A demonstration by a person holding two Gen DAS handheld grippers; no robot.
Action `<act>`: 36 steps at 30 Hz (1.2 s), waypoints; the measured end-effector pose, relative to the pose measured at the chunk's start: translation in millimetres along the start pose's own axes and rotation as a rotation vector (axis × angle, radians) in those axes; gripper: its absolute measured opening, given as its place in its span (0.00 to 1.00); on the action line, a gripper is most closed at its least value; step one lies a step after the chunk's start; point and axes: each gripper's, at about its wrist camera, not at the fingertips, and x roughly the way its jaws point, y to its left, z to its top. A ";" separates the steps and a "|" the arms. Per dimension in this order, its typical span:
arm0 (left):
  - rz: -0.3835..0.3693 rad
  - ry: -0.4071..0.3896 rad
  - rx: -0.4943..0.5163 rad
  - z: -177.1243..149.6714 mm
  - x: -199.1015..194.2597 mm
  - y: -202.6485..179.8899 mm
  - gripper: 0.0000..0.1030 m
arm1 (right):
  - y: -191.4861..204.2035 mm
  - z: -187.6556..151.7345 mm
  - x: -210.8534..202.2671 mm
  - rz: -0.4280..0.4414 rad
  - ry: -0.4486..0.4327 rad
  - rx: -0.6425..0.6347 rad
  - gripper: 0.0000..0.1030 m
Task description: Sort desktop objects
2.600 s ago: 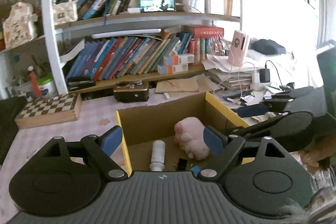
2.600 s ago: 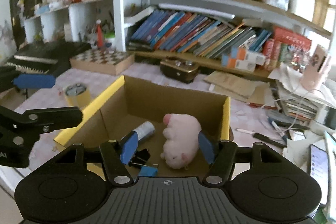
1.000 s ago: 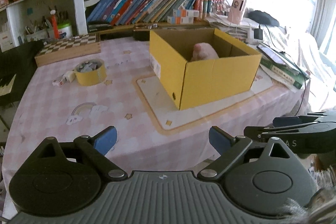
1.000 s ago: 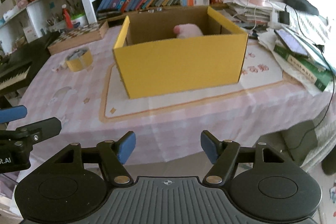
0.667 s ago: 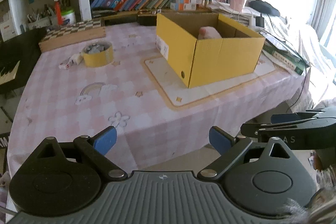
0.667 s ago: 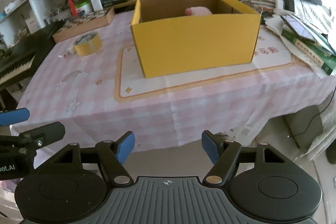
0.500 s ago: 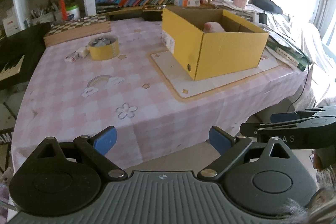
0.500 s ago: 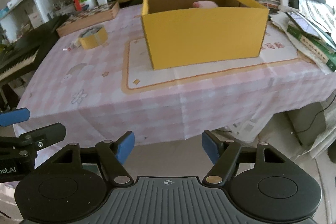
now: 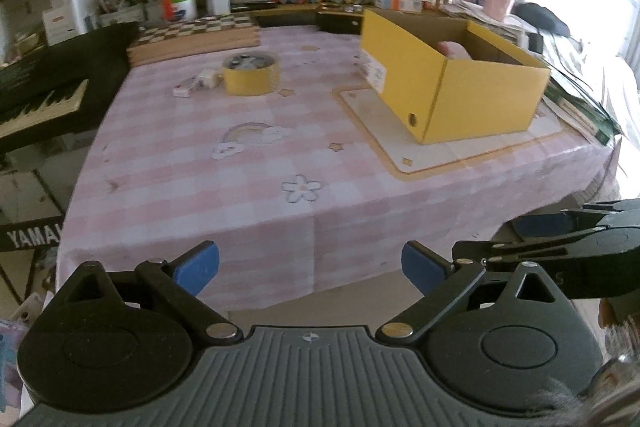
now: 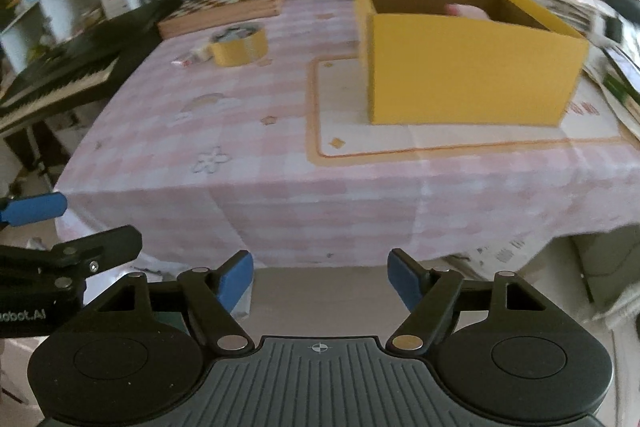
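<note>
Yellow box (image 9: 472,99), pink plush (image 9: 454,49) inside

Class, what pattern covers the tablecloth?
Pink and white checks on the tablecloth, with small drawings; clearest in the left wrist view.

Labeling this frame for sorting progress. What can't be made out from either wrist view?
- Yellow box contents: its walls hide the floor in both views; only the top of a pink soft thing shows.
- Small white items beside the yellow tape roll: too small in the left view, blurred in the right.
- What lies inside the tape roll: too small to tell.
- Desk's right side: cut off by the frame edge and overexposed.
</note>
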 end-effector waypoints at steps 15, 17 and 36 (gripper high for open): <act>0.108 -0.041 -0.086 -6.7 -20.6 44.5 0.96 | 51.9 14.4 7.3 0.098 -0.021 -0.129 0.74; 0.124 -0.048 -0.099 -7.5 -23.7 50.2 0.96 | 59.1 16.2 7.2 0.116 -0.027 -0.150 0.74; 0.187 -0.093 -0.158 -2.7 -29.4 75.6 0.96 | 87.7 35.1 16.8 0.186 -0.069 -0.221 0.74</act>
